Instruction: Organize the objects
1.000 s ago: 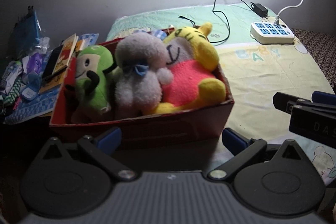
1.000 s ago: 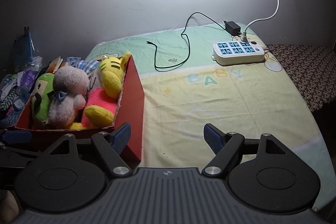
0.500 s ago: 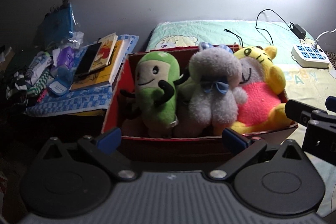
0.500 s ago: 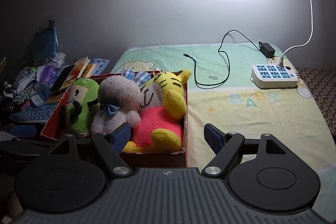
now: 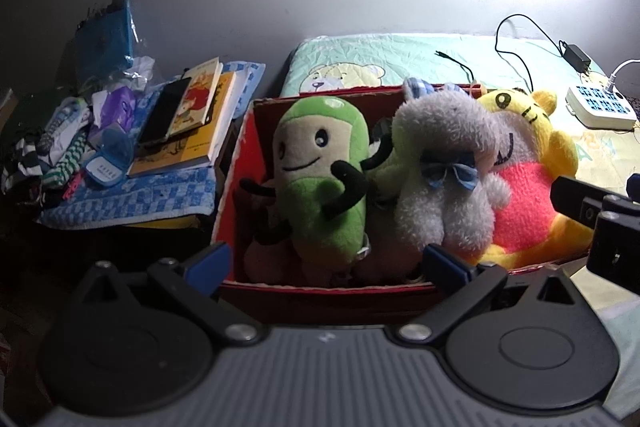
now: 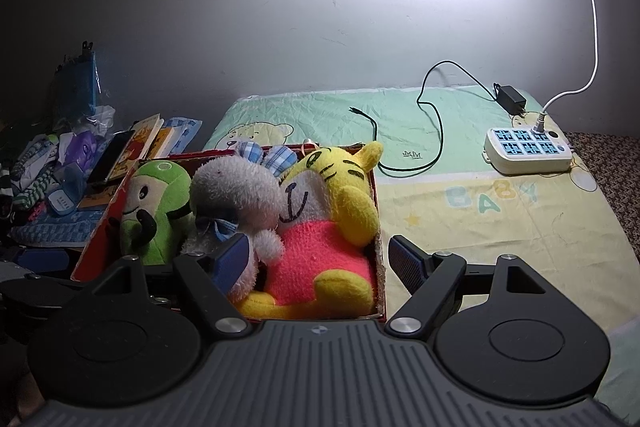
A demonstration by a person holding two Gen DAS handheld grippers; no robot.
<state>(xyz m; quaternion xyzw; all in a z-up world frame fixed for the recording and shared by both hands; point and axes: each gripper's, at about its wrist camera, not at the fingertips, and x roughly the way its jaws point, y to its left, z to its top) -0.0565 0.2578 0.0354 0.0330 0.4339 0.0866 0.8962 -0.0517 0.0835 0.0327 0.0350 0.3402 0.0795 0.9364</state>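
A red cardboard box (image 5: 320, 294) stands at the left edge of the bed and holds three plush toys side by side: a green one (image 5: 320, 179), a grey one with a blue bow (image 5: 444, 167) and a yellow tiger in pink (image 5: 528, 195). My left gripper (image 5: 326, 263) is open just in front of the box's near wall. In the right wrist view, the green toy (image 6: 156, 203), grey toy (image 6: 236, 191) and tiger (image 6: 332, 195) fill the box (image 6: 381, 267). My right gripper (image 6: 320, 261) is open and straddles the box's right wall.
Left of the box, books and a phone (image 5: 180, 123) lie with small clutter on a blue checked cloth (image 5: 132, 199). A white power strip (image 6: 528, 151) and a black cable (image 6: 436, 115) lie on the bed sheet (image 6: 480, 227) near the wall.
Both views have swung left and closer to the box, which now sits central. The right gripper has come over the box's right wall. Both grippers stayed open.
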